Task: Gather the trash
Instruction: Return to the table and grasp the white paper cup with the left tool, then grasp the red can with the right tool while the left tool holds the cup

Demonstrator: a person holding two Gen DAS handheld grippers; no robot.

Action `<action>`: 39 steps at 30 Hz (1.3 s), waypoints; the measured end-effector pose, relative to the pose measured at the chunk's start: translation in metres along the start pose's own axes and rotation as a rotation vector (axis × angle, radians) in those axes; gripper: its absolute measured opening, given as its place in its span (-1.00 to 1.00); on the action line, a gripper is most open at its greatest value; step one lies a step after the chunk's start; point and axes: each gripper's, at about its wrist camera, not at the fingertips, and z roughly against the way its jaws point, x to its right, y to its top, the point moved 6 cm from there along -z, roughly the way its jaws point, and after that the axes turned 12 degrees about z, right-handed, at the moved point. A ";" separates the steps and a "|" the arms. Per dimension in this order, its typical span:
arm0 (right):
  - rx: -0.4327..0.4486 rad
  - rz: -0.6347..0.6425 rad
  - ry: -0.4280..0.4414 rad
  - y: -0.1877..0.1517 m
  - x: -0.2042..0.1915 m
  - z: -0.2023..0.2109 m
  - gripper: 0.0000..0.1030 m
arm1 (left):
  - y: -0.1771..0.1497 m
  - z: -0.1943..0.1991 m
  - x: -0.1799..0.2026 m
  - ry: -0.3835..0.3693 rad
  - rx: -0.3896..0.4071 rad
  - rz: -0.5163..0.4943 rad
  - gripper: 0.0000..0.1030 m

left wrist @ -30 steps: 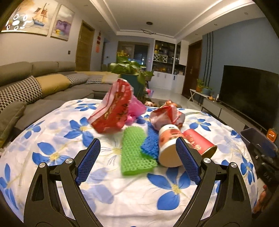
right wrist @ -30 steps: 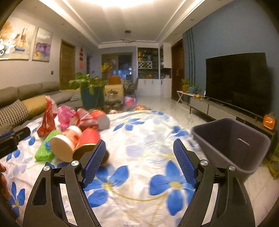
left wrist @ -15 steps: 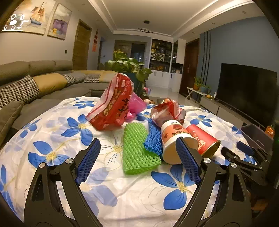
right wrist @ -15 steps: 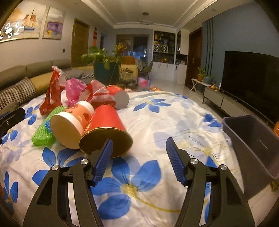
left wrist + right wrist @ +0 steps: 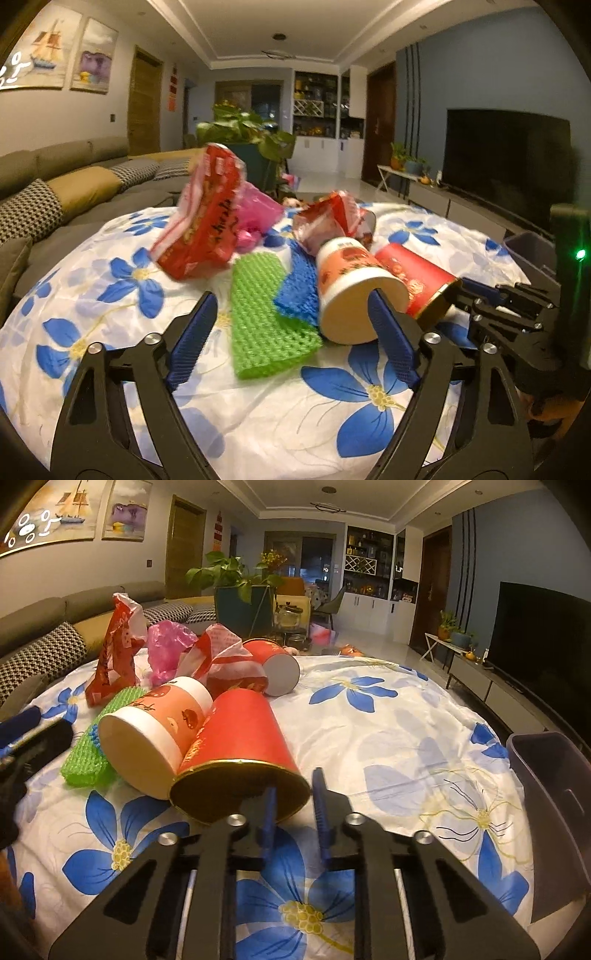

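Room: living room being lit dimly, with a grey sofa [image 5: 74,173] along the left wall, a dark television [image 5: 546,635] on the blue right wall and a potted green plant [image 5: 240,587] behind the table.
Surface: round table being covered by a white cloth with blue flowers [image 5: 388,716].
Trash pile: being gathered toward the table's left and far part; a red printed snack bag [image 5: 207,221] is being propped upright, with a pink plastic bag [image 5: 258,210] just behind it and a crumpled red-and-white wrapper [image 5: 328,218] beside them.
Nets: a green foam mesh sleeve [image 5: 264,314] and a blue foam mesh sleeve [image 5: 299,288] are being seen lying flat, touching each other.
Cups: a white-and-orange paper tub [image 5: 155,731] is lying on its side, touching a red paper cup with a gold rim [image 5: 240,753]; another red cup [image 5: 273,661] is lying farther back.
Right gripper [image 5: 293,805]: jaws have just been closing and are being held narrow; the gold rim of the red paper cup is being pinched between the pads.
Left gripper [image 5: 291,332]: jaws have just been closing slightly and are being held wide, pads pressing on nothing, the green sleeve lying ahead between them.
Bin: a dark grey plastic bin [image 5: 554,797] is being seen beyond the table's right edge.
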 end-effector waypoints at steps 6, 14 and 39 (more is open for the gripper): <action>0.016 -0.030 0.024 -0.003 0.005 0.006 -0.92 | -0.004 -0.022 0.015 -0.032 -0.083 -0.048 0.05; 0.059 -0.075 0.000 -0.009 0.021 0.031 -0.93 | -0.007 -0.041 0.025 -0.054 -0.167 -0.050 -0.46; 0.164 -0.105 -0.111 -0.012 0.066 0.104 -0.93 | 0.034 0.023 0.071 -0.145 -0.016 -0.038 -0.96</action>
